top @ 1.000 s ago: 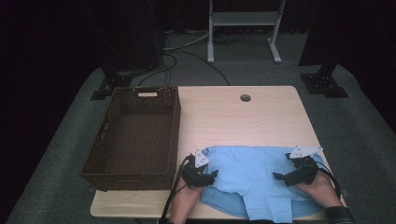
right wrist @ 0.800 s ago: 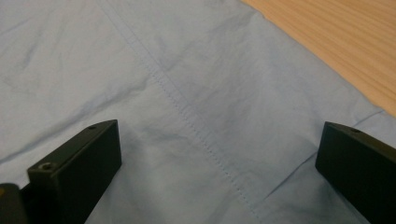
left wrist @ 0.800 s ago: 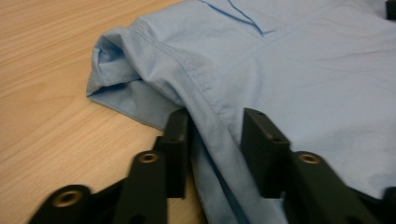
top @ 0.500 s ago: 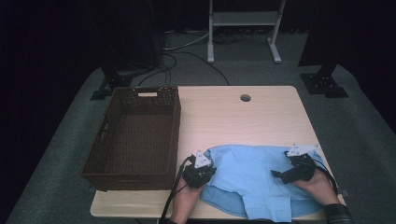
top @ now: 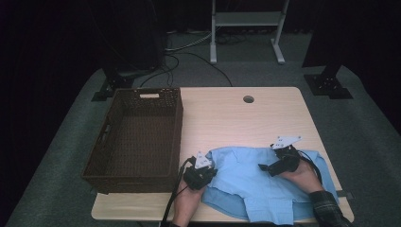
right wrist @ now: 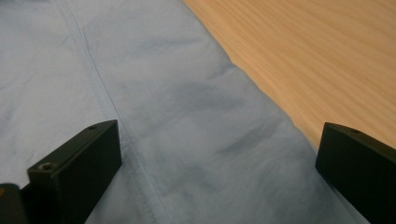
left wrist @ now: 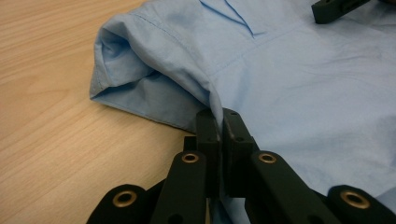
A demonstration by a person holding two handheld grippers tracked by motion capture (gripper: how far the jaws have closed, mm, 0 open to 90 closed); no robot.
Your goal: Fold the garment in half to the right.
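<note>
A light blue shirt lies spread near the table's front edge. My left gripper sits at the shirt's left side. Its jaws have just closed, and in the left gripper view the left gripper is shut on a raised fold of the shirt. My right gripper hovers over the right half of the shirt, pointing left. In the right gripper view the right gripper is wide open over the flat shirt near its edge, with nothing pinched.
A dark wicker basket stands empty on the left part of the wooden table. A round cable hole sits near the far edge. Beyond the table are a metal stand and cables on the floor.
The left jaws closed on the shirt's left fold. The right gripper slid leftward over the shirt, away from its right edge.
</note>
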